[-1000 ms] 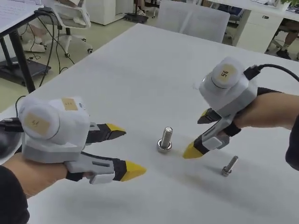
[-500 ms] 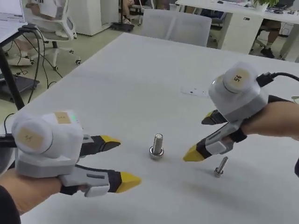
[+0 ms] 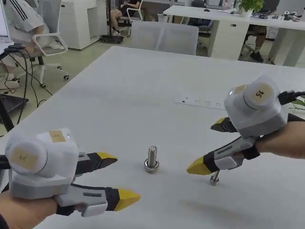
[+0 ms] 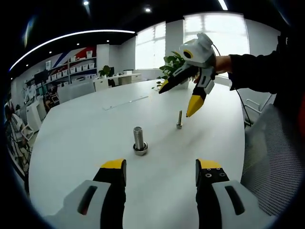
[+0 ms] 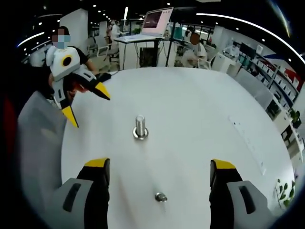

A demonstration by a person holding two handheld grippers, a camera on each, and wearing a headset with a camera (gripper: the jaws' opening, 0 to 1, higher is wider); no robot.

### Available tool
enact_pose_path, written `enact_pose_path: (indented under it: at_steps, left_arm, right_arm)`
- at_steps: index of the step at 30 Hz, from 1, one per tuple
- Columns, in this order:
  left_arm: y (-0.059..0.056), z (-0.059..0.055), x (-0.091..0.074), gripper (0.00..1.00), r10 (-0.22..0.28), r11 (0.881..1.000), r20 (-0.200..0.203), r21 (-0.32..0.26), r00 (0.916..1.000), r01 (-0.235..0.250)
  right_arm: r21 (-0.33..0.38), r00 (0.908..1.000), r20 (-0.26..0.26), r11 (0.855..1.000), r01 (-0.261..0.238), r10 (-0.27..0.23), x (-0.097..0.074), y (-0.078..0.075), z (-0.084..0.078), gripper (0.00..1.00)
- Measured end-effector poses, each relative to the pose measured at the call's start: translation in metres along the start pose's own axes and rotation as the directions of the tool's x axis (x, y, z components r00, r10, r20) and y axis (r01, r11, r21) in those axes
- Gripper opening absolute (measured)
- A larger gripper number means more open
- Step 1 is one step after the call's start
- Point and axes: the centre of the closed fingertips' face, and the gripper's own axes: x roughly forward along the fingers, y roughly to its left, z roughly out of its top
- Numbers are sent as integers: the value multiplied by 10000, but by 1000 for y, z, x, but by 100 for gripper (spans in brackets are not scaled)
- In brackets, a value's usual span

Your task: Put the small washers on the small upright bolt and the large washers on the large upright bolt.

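Large upright bolt (image 3: pixel 152 160) taken as reference; it stands on the white table (image 3: pixel 143 95), roughly midway between the two grippers.

Change over the last second:
- The head camera has tipped up, so more of the room shows. The two bolts keep the same spacing from each other, so I read them as unmoved.
- The right gripper (image 3: pixel 206 146) has drawn away from the large bolt. Its lower yellow tip was just beside that bolt and now sits over the small upright bolt (image 3: pixel 215 179), hiding the top of it in the head view. In the right gripper view the small bolt appears end-on, low between the two jaws, with the large bolt beyond.
- The left gripper (image 3: pixel 123 177) holds about the same station on the other side of the large bolt, near it but not touching.

Fingers: both pairs of jaws are spread wide and carry nothing.

Small bolt: on the far side of the large bolt from the left gripper, near it but apart, upright.

A ring sits round the foot of the large bolt. Whether it is the bolt's head or a washer I cannot tell.

Reading: only a repositioning, and nothing was added to either bolt. The right gripper's shift towards the small bolt is no progress while its jaws are bare. A washer must be picked up first.
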Motion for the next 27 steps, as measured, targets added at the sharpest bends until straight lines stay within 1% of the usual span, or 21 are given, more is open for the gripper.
enact_pose_path:
  at_steps: [5,9,13,15,17,20,27]
  left_arm:
    - [-3,1,-1,58,-74,10000,-79,-9,9999,74]
    - [-7,4,-1,58,-152,9999,-101,32,9998,152]
    - [-7,4,-1,59,-169,9999,-84,21,9998,169]
    - [-7,5,-2,59,-176,9998,-81,45,9998,176]
    - [-8,6,-1,59,-179,9998,-73,45,9998,180]
    - [-8,6,-1,59,-168,9999,-70,29,9998,168]
    - [-9,6,0,60,-218,9998,-12,-37,9998,218]
  right_arm:
    - [228,9988,427,9995,227,-237,-12,2,-2,89]
    - [459,9964,684,9979,463,-494,-22,6,-9,92]
    - [733,9924,1000,9952,645,-716,-28,11,-15,92]
    - [805,9911,1075,9943,699,-784,-30,13,-17,92]
    - [907,9861,1340,9921,863,-980,-32,15,-19,93]
    - [1164,9803,1616,9886,955,-1137,-35,20,-26,93]
    - [1547,9723,1944,9829,1001,-1297,-38,32,-41,94]
